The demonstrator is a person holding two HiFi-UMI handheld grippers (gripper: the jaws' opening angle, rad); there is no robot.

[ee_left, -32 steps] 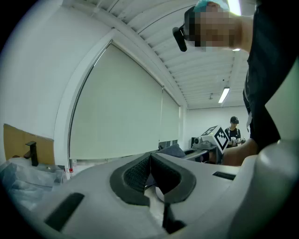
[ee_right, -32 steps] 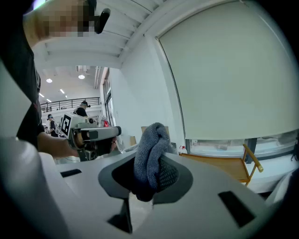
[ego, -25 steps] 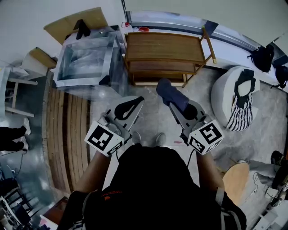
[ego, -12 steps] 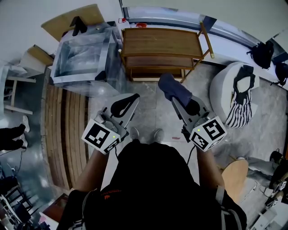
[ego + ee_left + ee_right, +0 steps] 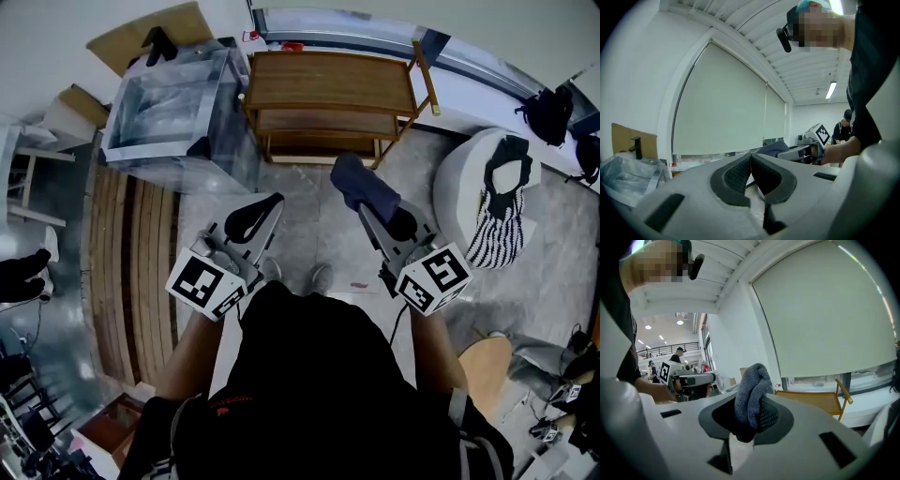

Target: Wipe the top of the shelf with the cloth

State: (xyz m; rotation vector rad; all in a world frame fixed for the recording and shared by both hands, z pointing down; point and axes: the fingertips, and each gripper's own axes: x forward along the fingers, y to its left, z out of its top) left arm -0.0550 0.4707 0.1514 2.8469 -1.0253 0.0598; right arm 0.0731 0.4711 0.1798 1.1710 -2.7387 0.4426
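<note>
1. Key relation: the shelf lies straight ahead of the right gripper, well apart from it, with bare floor between them. The shelf's long axis runs from left to right across the person's front, so a wiping stroke is likely to run sideways along that axis.

2. Nearer tool: the right gripper is the nearer of the 2 to the shelf. It points toward the shelf's right half. The left gripper stands a little farther back, short of the shelf's left end.

3. Right gripper state: the jaws are clamped on the cloth.

4. Left gripper state: the jaws are pressed together with nothing between them.

5. Cloth: it is grey-blue with a looped, towel-like weave. It is bunched into a wad, and 1 rounded fold stands clear above the jaw tips, on the side toward the shelf.

6. Shelf: it is wooden, with a bare top board. The top appears clear of objects, though the right gripper view shows only its edge.
</note>
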